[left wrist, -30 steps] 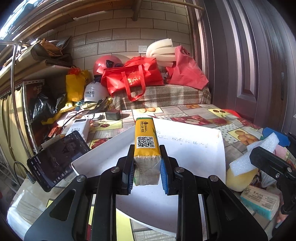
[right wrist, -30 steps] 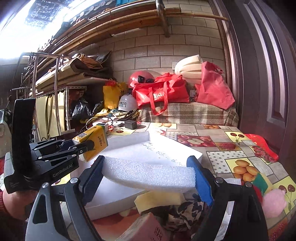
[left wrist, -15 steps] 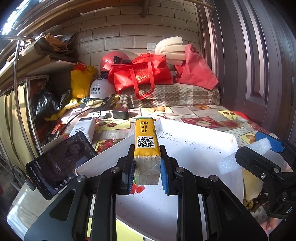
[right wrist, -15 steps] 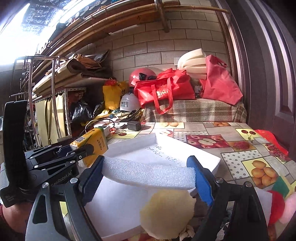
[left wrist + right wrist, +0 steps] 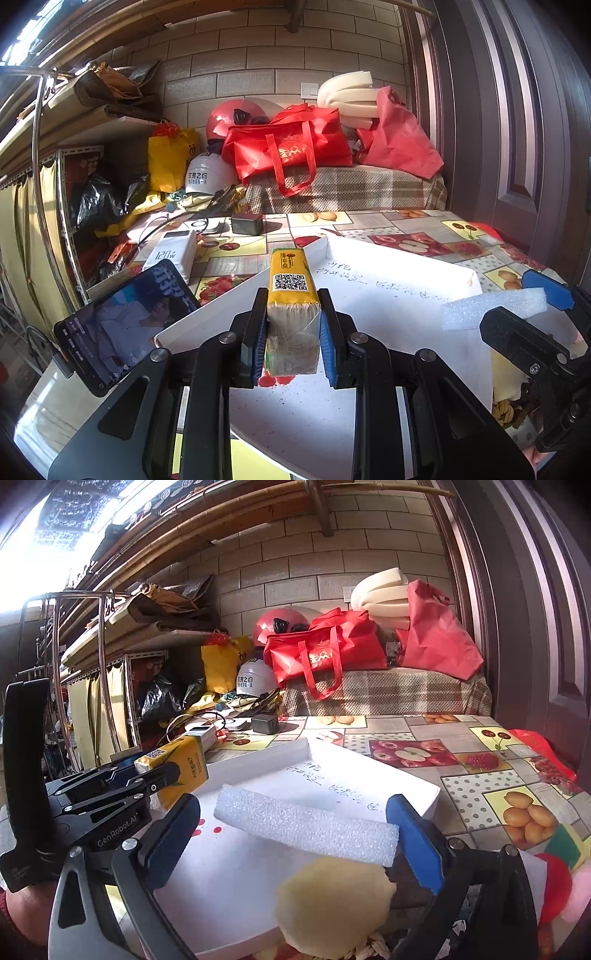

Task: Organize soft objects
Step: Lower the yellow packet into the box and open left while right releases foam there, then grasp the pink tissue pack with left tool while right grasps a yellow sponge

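Observation:
My left gripper (image 5: 292,300) is shut on a yellow tissue pack (image 5: 290,273) with a QR label, held above the near edge of a white tray (image 5: 369,314). The right wrist view shows that pack (image 5: 177,771) and the left gripper (image 5: 157,773) at the left, over the tray (image 5: 369,771). My right gripper (image 5: 293,812) is opening. A white foam strip (image 5: 306,825) lies slanted between its jaws; its left end is clear of the left pad and its right end rests by the right pad. From the left wrist, the strip (image 5: 480,312) shows in the right gripper (image 5: 517,301).
A yellow sponge (image 5: 332,904) sits just under the right gripper. A lit phone (image 5: 122,321) leans left of the tray, with a white power bank (image 5: 173,251) behind it. Red bags (image 5: 291,147) and helmets stand at the back. Pink and red soft things (image 5: 561,882) lie at the right.
The right jaws have spread wider, so the foam strip no longer spans pad to pad and has tilted. The right gripper came forward over the tray. The left gripper keeps the tissue pack.

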`<state>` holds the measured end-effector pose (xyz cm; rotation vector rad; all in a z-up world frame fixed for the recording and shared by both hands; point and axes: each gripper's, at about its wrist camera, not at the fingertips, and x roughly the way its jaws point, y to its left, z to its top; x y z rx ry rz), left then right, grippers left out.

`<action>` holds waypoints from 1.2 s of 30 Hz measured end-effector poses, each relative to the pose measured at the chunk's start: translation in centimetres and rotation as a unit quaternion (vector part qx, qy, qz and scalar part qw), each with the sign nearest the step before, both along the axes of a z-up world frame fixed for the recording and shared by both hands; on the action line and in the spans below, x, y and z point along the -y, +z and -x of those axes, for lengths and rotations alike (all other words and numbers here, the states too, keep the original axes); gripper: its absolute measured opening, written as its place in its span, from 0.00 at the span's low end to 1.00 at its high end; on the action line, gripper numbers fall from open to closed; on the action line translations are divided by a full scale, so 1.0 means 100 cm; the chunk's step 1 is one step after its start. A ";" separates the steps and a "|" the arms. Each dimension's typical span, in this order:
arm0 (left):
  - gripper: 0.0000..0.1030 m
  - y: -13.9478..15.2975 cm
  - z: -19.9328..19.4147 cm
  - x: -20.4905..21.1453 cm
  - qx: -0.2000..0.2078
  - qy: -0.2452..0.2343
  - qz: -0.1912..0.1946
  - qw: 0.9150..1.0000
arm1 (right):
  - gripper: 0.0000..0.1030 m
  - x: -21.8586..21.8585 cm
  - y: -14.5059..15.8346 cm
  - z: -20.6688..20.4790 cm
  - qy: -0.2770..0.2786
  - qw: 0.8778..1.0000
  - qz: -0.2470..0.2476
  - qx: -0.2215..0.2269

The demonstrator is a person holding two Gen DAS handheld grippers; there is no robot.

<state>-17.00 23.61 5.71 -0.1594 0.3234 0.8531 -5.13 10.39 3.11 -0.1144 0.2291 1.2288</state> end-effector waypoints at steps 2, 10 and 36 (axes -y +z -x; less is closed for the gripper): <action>0.25 0.000 0.000 0.001 0.000 0.002 -0.001 1.000 | 1.00 0.001 0.000 0.000 -0.002 1.000 -0.003 0.000; 0.69 0.001 0.000 0.001 0.001 0.005 -0.003 1.000 | 1.00 0.007 -0.002 -0.016 -0.018 0.999 -0.004 -0.039; 0.96 0.007 0.010 0.008 0.026 0.002 -0.024 0.999 | 1.00 -0.007 -0.021 -0.044 -0.014 0.987 0.086 -0.137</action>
